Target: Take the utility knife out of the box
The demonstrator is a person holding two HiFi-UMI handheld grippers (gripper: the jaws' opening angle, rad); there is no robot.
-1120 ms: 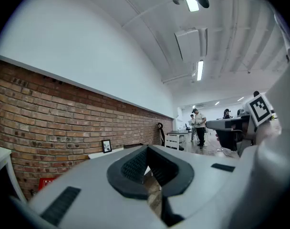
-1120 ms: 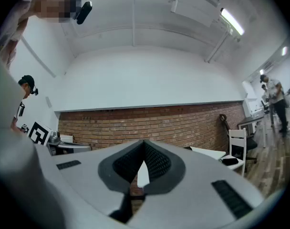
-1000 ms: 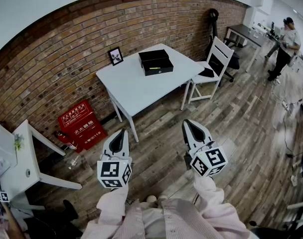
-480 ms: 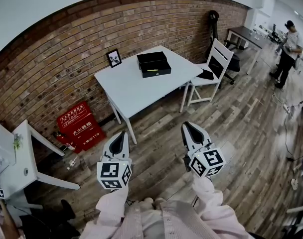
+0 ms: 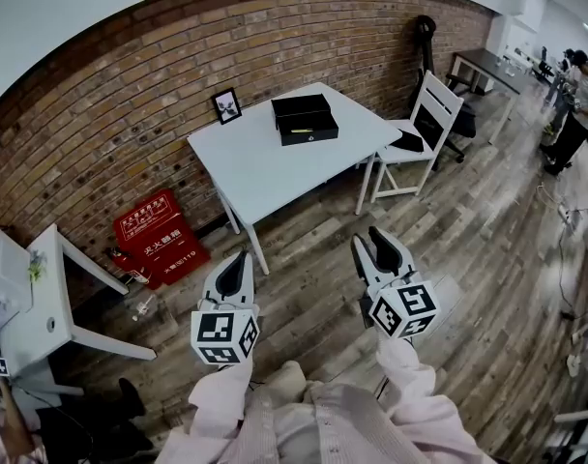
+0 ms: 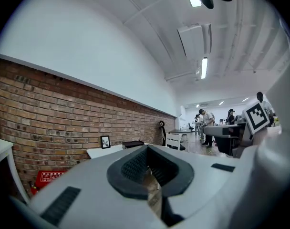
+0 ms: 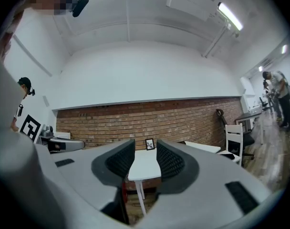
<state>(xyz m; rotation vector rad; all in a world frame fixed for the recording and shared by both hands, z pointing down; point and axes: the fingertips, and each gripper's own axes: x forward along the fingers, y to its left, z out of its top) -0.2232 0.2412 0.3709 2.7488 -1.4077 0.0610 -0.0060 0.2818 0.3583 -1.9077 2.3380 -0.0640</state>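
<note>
A black box (image 5: 304, 119) stands open on the far side of a white table (image 5: 265, 167) against the brick wall. The utility knife does not show from here. Both grippers hang over the wooden floor, well short of the table and pointing level at it. My left gripper (image 5: 241, 257) is shut, its pads meeting at the tip, with nothing in it. My right gripper (image 5: 368, 238) is open and its jaws are opening, with nothing between them. The right gripper view shows the table (image 7: 145, 168) through the gap. In the left gripper view the box (image 6: 133, 143) is just over the jaws.
A small picture frame (image 5: 226, 105) leans on the table's back edge. A white chair (image 5: 431, 114) stands right of the table, a red fire-equipment box (image 5: 161, 238) on the floor to its left, and a white desk (image 5: 43, 298) at far left. People (image 5: 574, 104) stand far right.
The right gripper's jaws, together in the earlier frames, now stand apart. Both grippers have edged slightly toward the table.
</note>
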